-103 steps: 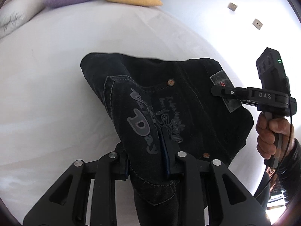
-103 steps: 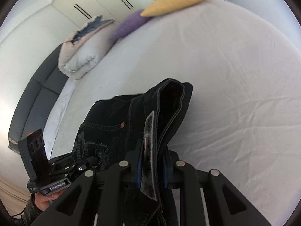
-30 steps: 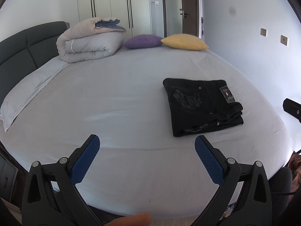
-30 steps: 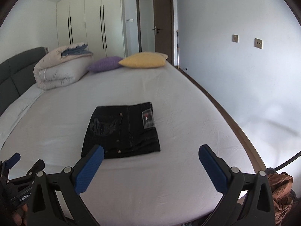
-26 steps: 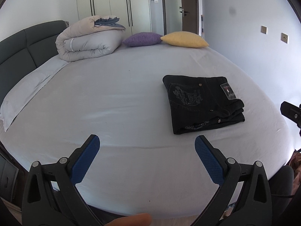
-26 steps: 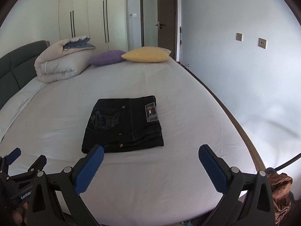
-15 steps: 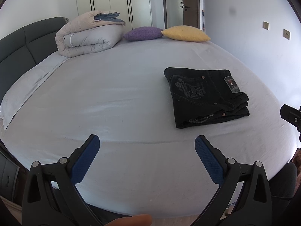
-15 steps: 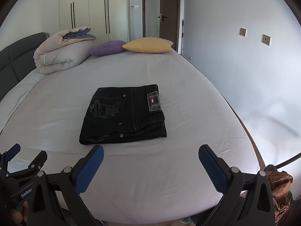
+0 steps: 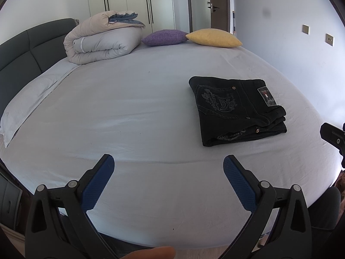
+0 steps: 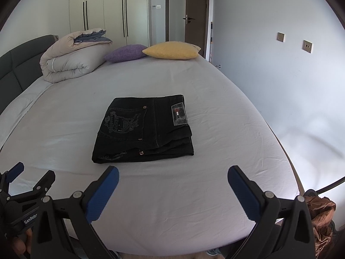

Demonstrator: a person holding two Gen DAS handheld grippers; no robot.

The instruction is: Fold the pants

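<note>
The left tongs [image 9: 168, 168] stand wide apart and hold nothing, their black plastic arms ending in blue pads [image 9: 236, 179] with a fine cross-hatched grip; a fingertip [image 9: 151, 253] shows at the bottom edge of the left wrist view. The right tongs [image 10: 172, 178] are likewise spread wide and empty, with the same blue pads [image 10: 103, 193] on black hinged arms, and both pairs are held level above the near edge of the bed [image 10: 172, 215], clear of the cloth. The bed carries a smooth pale grey sheet with faint creases. On it, towards the right side and beyond the tongs, lie the black jeans [image 10: 143, 127], folded into a thick rectangular stack, the back pocket with grey embroidery facing up, a grey waistband patch [image 10: 179, 114] beside it and metal rivets showing. Farther back rest a rolled beige duvet [image 10: 71, 61], a purple cushion [image 10: 126, 52] and a yellow cushion [image 10: 171, 50] touching each other, near a dark padded headboard [image 9: 25, 47].
</note>
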